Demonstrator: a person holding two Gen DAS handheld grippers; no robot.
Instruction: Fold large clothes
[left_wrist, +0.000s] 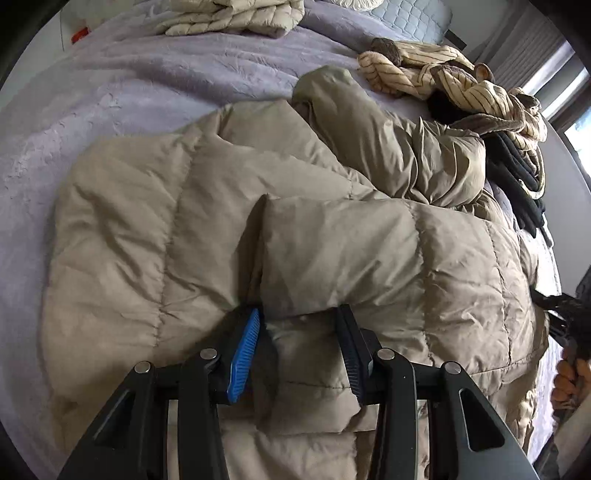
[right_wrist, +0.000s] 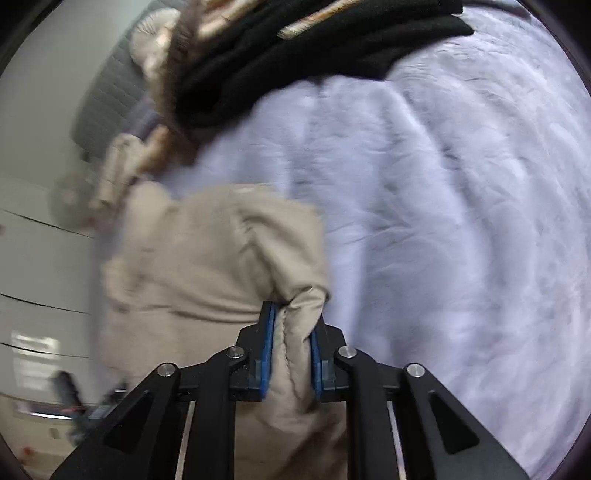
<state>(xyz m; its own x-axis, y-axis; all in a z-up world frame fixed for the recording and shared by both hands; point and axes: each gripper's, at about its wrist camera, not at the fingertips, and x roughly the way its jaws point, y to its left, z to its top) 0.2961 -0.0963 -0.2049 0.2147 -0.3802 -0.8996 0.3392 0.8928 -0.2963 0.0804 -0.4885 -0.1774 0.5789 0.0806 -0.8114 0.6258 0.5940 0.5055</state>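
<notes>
A beige quilted puffer jacket (left_wrist: 207, 236) lies spread on the lilac bedspread (left_wrist: 110, 96). In the left wrist view a folded part of the jacket sits between the fingers of my left gripper (left_wrist: 299, 314), whose jaws stand apart around the thick fabric; the grip looks loose. In the right wrist view my right gripper (right_wrist: 293, 321) is shut on a bunched edge of the same jacket (right_wrist: 207, 258) and holds it above the bedspread (right_wrist: 443, 221). That view is motion-blurred.
A striped beige and brown garment (left_wrist: 458, 81) and black clothes (left_wrist: 517, 173) lie at the far right of the bed. A cream quilted item (left_wrist: 236, 14) lies at the bed's far side. Black clothes (right_wrist: 295, 51) show at the top of the right wrist view.
</notes>
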